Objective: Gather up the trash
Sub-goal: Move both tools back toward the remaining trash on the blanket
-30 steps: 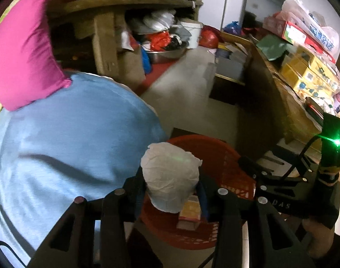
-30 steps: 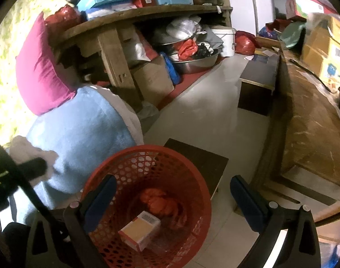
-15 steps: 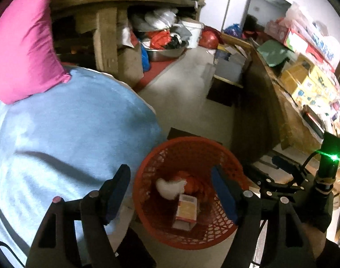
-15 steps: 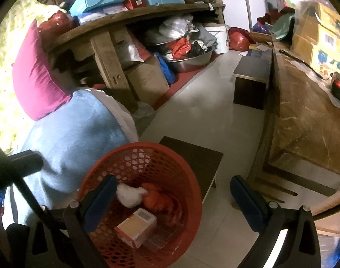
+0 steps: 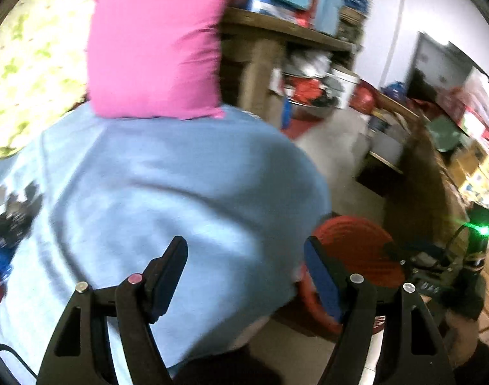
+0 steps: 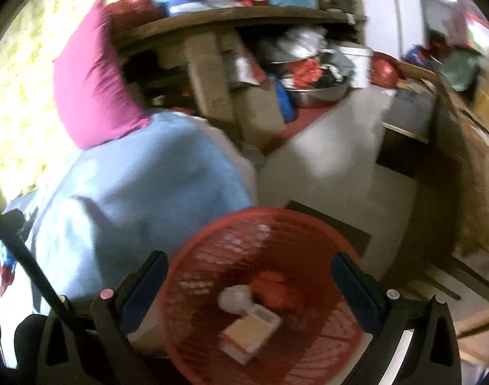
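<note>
A red mesh basket (image 6: 212,256) stands on the floor under my right gripper (image 6: 249,276), which is open and empty above it. Inside lie a white crumpled tissue (image 6: 233,298), a small cardboard box (image 6: 249,333) and red crumpled trash (image 6: 273,288). My left gripper (image 5: 246,263) is open and empty over the blue blanket (image 5: 148,192); the basket (image 5: 356,243) shows at its right finger. Dark and blue trash pieces (image 5: 10,224) lie on the blanket at the far left.
A pink pillow (image 5: 154,48) leans at the head of the bed. A wooden bench (image 6: 462,166) runs along the right. Cluttered shelves (image 6: 244,22), cardboard boxes and a metal basin (image 6: 321,89) stand at the back. A low dark stool (image 6: 334,224) sits behind the basket.
My left gripper let go of the white tissue, which fell into the basket, then swung left over the blue blanket. My right gripper stays open over the basket.
</note>
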Motion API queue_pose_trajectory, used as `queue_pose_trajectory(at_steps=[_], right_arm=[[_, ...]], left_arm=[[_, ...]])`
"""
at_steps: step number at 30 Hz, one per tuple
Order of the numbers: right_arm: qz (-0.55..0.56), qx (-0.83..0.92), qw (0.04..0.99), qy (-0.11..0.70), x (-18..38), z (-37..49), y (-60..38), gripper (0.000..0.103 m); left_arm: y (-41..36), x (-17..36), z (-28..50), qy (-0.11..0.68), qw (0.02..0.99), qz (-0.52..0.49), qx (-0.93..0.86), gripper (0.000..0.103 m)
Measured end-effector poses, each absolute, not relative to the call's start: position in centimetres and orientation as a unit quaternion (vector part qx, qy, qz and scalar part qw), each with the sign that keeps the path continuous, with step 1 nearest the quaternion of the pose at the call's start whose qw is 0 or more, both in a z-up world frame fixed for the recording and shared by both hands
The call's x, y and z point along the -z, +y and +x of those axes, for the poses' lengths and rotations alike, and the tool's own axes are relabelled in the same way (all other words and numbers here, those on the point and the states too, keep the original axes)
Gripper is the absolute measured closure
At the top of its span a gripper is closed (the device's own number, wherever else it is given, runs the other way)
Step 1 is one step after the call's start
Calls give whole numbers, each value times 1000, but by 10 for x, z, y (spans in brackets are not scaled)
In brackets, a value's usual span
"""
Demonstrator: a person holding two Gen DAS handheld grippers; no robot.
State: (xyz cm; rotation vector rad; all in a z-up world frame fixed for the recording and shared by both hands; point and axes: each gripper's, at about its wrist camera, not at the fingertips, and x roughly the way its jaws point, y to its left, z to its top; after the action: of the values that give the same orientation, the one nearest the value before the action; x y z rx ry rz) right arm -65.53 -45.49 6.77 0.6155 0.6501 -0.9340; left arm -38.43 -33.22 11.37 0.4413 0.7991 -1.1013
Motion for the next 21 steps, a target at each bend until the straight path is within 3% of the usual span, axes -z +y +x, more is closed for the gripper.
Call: queue_pose_trajectory(at_steps=[21], right_arm=[[155,223,912,307,-142,-415,-329,0]], left_arm=[[-127,-101,-204,375,886,105,251,28]])
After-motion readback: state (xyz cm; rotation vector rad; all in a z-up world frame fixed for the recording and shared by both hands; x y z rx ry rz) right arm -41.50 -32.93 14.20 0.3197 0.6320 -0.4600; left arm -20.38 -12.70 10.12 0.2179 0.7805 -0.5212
